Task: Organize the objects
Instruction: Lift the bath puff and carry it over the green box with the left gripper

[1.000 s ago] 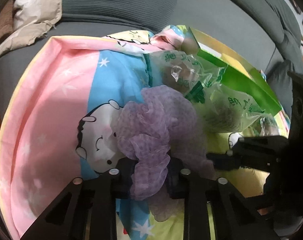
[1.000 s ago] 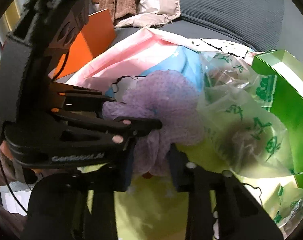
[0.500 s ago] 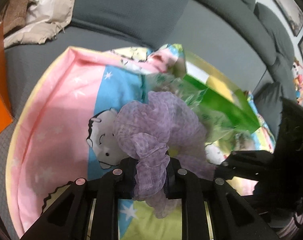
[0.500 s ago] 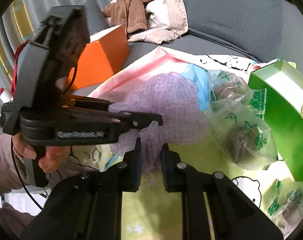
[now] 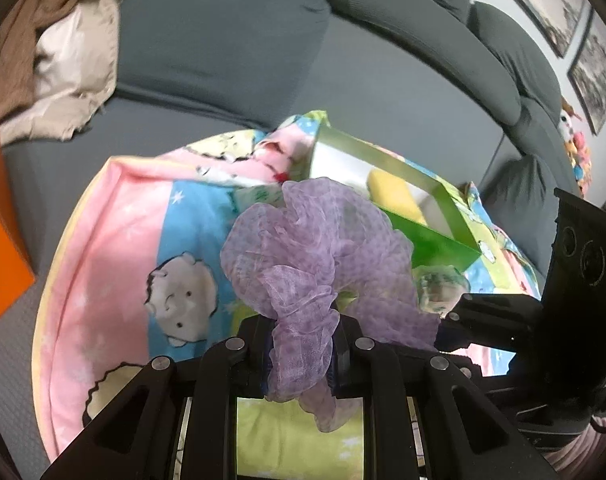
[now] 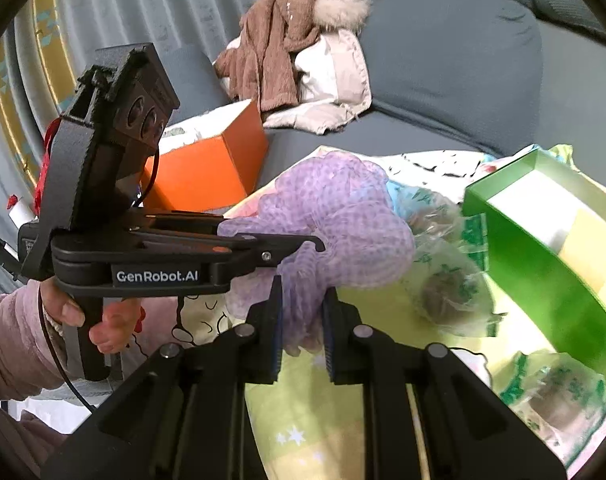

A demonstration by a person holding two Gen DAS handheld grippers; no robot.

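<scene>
Purple mesh, ruffled and dotted, is what both of your tools have hold of: the bath pouf (image 5: 323, 248) hangs in the air above the cartoon blanket (image 5: 115, 248), clear of it. Your left tool (image 5: 301, 354) is closed on a gathered fold at the pouf's near side, the fabric bunched between its pads and trailing below them. Your right tool (image 6: 301, 316) is clamped on another fold of the same pouf (image 6: 343, 216), and in the right wrist view the left tool (image 6: 303, 246) comes in from the left side, its fingers pinching the mesh level with the pouf's middle. In the left wrist view the right tool (image 5: 447, 328) reaches in from the right and meets the pouf's lower right edge.

Your left hand (image 6: 99, 320), in a pink sleeve (image 6: 11, 344), grips the handle of that tool.

Behind the pouf, toward the blanket's far right edge, sits an open green box (image 6: 543, 248) with a yellow item (image 5: 395, 196) inside. Clear bags with green print (image 6: 451, 280) lie on the blanket between the pouf and the box, and another bag (image 6: 555, 392) lies near the blanket's near right corner. The blanket is spread on a grey sofa (image 5: 223, 48). An orange box (image 6: 211, 168) stands off the blanket's left edge, with a brown and cream pile of clothing (image 6: 303, 56) on the sofa beyond it.
</scene>
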